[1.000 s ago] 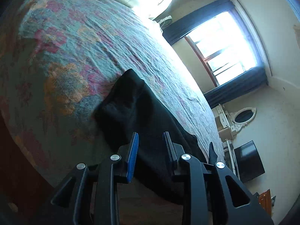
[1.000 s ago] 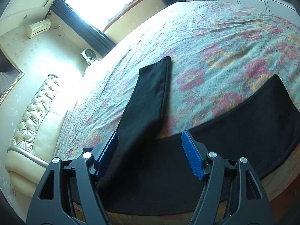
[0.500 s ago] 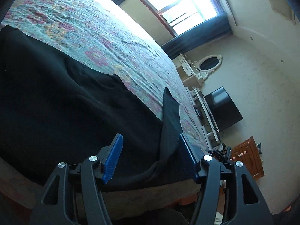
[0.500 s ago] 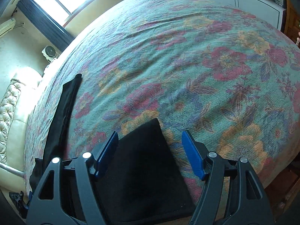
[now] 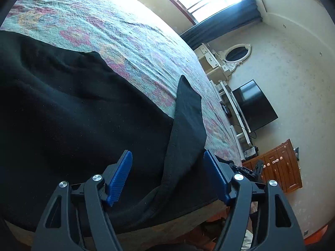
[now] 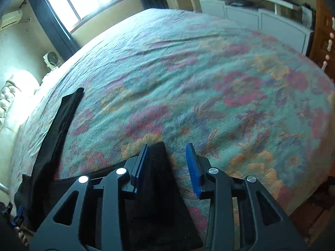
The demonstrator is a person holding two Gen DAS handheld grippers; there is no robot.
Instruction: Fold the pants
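Black pants (image 5: 73,125) lie spread along the near edge of a floral bedspread (image 5: 125,35). In the left wrist view one leg (image 5: 188,113) runs away across the bed. My left gripper (image 5: 166,152) hovers over that leg's base, its jaws opening and the blue pads (image 5: 120,173) clear of the cloth. In the right wrist view a corner of the pants (image 6: 157,152) lies between the fingers of my right gripper (image 6: 166,147), whose jaws are closing. The cloth sits by the left pad (image 6: 142,161), and the right pad stands apart from it. The other leg (image 6: 60,121) stretches away at the left.
The bedspread (image 6: 209,73) fills the middle. Beyond the bed are a bright window with dark curtains (image 5: 222,21), a TV (image 5: 253,106), a wooden cabinet (image 5: 280,167), a white dresser (image 6: 251,14) and a cream tufted headboard (image 6: 8,98). The bed's near edge drops off just under both grippers.
The left gripper swung from one end of the pants to the base of a leg and its jaws widened. The right gripper slid right to a leg corner and its jaws narrowed.
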